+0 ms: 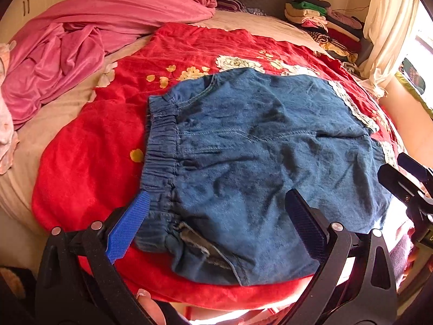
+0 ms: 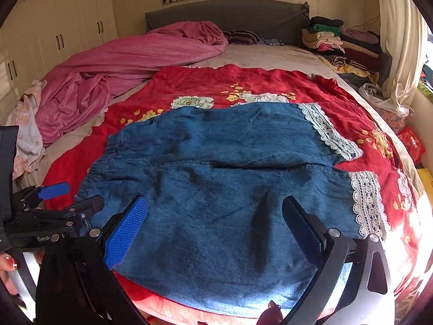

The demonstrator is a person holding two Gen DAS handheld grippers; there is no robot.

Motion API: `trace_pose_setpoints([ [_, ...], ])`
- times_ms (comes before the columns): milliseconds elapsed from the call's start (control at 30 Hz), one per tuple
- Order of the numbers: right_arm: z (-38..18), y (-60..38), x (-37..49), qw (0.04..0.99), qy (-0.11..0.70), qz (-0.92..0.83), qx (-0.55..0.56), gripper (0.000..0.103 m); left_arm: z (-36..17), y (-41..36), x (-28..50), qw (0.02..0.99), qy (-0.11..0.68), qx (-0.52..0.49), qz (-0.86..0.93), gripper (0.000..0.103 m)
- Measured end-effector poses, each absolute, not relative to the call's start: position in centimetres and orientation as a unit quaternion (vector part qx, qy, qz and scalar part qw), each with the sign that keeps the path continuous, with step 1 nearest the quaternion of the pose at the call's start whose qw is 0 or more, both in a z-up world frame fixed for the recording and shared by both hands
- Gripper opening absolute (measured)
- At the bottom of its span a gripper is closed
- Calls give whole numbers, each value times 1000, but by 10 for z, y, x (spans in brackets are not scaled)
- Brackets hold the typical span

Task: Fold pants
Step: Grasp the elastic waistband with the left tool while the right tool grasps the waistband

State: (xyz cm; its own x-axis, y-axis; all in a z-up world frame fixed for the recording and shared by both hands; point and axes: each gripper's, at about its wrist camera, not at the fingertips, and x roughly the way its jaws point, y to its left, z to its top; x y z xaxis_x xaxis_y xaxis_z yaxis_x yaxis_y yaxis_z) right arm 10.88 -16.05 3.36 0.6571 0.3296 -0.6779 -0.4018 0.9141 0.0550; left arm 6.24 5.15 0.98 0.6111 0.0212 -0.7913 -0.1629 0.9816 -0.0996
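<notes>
Sprawling across the bed (image 2: pixel 270 54), a red floral blanket (image 2: pixel 243 81) carries the blue denim pants (image 2: pixel 216 162) spread flat, lace-trimmed cuffs (image 2: pixel 365 203) right, elastic waistband (image 1: pixel 162 146) left, while the left claw (image 1: pixel 216 224) and right claw (image 2: pixel 216 227) hover wide open over the near edge, holding nothing.

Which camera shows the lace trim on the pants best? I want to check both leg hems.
The right wrist view: both strips of lace trim lie fully visible on the pants. The left wrist view shows them only partly, squeezed toward its right edge.
</notes>
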Motion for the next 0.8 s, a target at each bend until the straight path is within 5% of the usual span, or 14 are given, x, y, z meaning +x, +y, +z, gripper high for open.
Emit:
trace_pose_setpoints([
  [667, 20, -82, 271, 857, 400, 273, -173, 99, -17, 173, 181, 876, 461, -140, 31, 93],
  [800, 10, -60, 304, 839, 419, 281, -204, 99, -30, 163, 200, 872, 473, -124, 1, 65],
])
